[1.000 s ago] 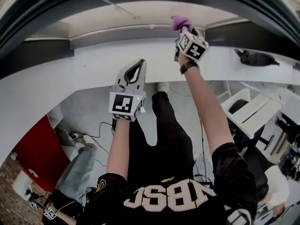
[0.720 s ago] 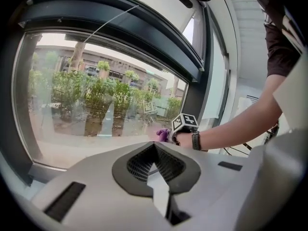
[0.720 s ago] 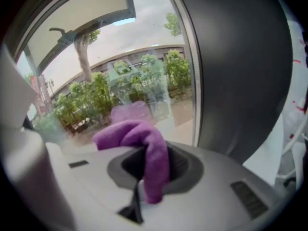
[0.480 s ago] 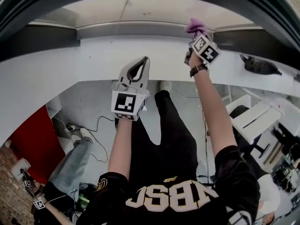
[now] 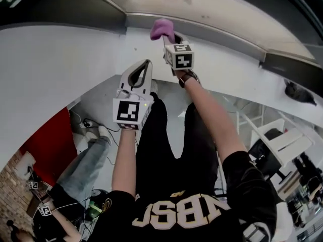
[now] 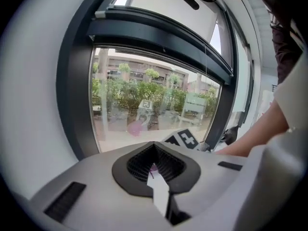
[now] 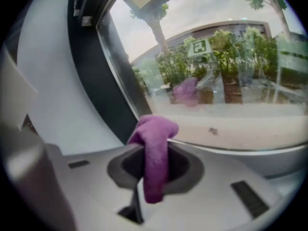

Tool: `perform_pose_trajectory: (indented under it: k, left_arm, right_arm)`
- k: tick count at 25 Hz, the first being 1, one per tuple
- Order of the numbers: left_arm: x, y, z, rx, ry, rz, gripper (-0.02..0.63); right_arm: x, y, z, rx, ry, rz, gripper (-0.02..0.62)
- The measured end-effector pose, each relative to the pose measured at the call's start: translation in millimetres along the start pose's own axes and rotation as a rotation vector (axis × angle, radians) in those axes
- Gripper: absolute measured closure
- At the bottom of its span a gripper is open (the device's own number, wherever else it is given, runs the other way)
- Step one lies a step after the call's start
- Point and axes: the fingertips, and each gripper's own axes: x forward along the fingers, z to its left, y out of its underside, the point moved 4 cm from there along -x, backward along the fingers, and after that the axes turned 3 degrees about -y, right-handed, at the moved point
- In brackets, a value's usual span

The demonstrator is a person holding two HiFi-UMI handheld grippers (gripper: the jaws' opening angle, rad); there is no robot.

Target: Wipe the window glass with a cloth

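Left claw (image 5: 143, 67) of mine hangs clenched on nothing, below the white wall (image 5: 55, 59). My right claw (image 5: 170, 38) grips the purple cloth (image 5: 162, 28), its bunched end near the window glass (image 7: 226, 81), just beside the dark frame (image 7: 115, 76).

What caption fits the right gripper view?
Right claw holds a purple cloth by the window glass, beside its dark frame.

Daylight poured in through the clear window glass (image 6: 154, 105) — the one bright source — and left its dark metal frame (image 6: 77, 105) nearly black. Heavy fisheye bending curved every edge, with black corners in both gripper views. The soft purple cloth (image 7: 155, 143) sat blurred up close — faint reflections ghosted on the glass.
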Motion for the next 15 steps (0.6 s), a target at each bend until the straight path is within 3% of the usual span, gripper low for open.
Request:
perform_pose_trajectory:
  k: [5, 8, 12, 15]
  left_arm:
    - [-25.4, 0.7, 55.6, 0.003, -0.061, 0.019, 0.592]
    - [-33.6, 4.2, 80.3, -0.002, -0.083, 0.017, 0.592]
    - [-31.5, 17.0, 85.6, -0.044, -0.100, 0.027, 0.592]
    - [-10.6, 25.0, 58.3, -0.067, -0.048, 0.033, 0.593]
  right_arm:
    - [85.1, -53.1, 85.2, -0.043, -0.133, -0.045, 0.526]
    - [119.5, -70.8, 108.6, -0.027, -0.180, -0.039, 0.526]
    - [121.4, -65.1, 75.6, 0.187, -0.146, -0.032, 0.525]
    - [82.7, -48.6, 4.4, 0.211, -0.041, -0.031, 0.525]
